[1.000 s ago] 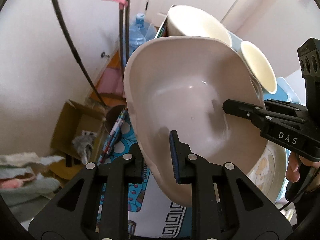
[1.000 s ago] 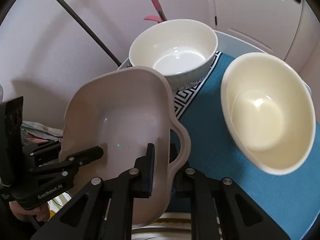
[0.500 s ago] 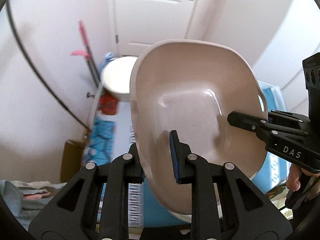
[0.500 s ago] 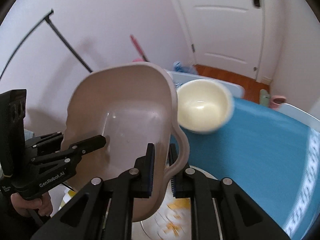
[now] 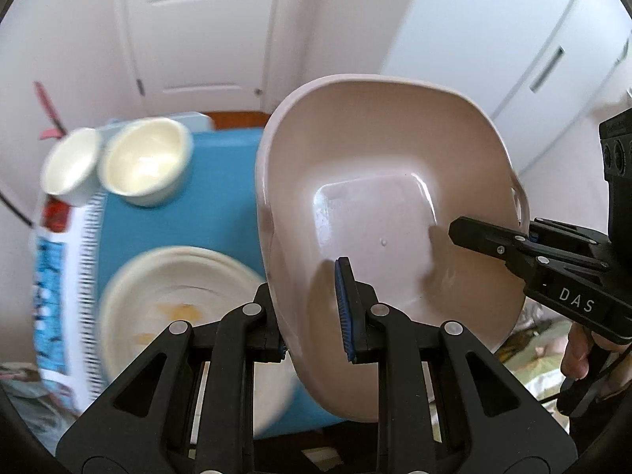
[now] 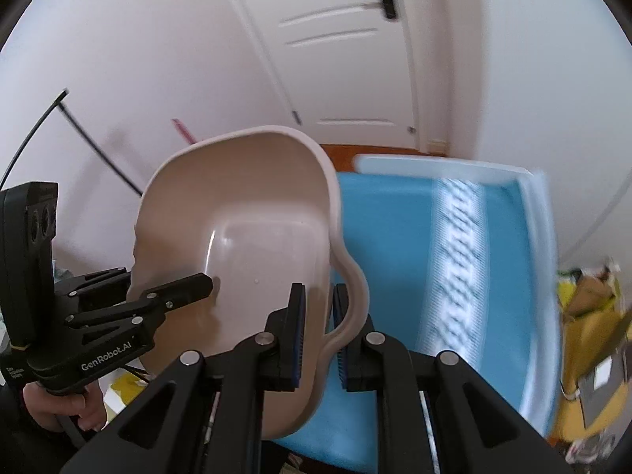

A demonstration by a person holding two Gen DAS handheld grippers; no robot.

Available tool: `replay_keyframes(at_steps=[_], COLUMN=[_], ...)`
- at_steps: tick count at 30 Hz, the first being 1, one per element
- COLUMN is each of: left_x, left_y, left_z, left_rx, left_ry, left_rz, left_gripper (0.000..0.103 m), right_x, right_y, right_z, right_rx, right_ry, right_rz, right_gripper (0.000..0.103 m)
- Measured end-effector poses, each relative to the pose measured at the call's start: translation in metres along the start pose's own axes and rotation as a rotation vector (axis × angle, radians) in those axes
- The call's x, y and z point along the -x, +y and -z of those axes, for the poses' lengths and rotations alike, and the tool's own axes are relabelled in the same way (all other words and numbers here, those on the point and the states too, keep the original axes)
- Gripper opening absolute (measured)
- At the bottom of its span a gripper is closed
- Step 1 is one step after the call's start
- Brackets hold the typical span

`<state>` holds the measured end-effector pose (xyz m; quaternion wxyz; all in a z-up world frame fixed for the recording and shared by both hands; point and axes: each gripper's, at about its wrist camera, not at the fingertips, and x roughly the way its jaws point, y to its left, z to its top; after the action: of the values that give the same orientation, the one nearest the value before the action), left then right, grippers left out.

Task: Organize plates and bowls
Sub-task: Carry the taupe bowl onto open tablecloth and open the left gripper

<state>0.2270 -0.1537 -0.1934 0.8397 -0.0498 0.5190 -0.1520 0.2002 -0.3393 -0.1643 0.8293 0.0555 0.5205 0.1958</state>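
A large beige plastic basin with side handles [image 5: 379, 181] is held tilted above the blue-clothed table [image 6: 399, 237], clamped at opposite rims by the black left gripper [image 5: 312, 308], marked "GenRobot.AI", and the black right gripper [image 6: 318, 331], marked "DAS".

Worktop [image 5: 221, 181]: blue cloth cover, patterned white border strip at left of frame. On it: 2 cream bowls [image 5: 144, 166] upper left, touching; cream plate [image 5: 177, 296] lower left, blurred.
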Motion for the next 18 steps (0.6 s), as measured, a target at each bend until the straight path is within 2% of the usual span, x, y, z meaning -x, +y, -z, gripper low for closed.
replay_keyframes(at_steps=[6,11,18], left_x=[-0.063,-0.108,-0.137], left_y=[-0.053,-0.076,-0.085], left_z=[0.019,0.033,0.045], left_rx=[-0.042,-0.071,-0.087], left_ry=[0.094,0.151,0.197], left_rz=[0.052,0.059,0.029], left_gripper=[0.017,0.017,0.017], right_x=[-0.010,-0.032,-0.047], right_y=[-0.060,-0.100,-0.120], right_z=[0.035,0.061,0.077], right_rx=[-0.078,-0.135,-0.161], right_ry=[0.049,0.090,0.115], right_rz=[0.058,0.076,0.060], right_gripper=[0.013,0.013,0.013])
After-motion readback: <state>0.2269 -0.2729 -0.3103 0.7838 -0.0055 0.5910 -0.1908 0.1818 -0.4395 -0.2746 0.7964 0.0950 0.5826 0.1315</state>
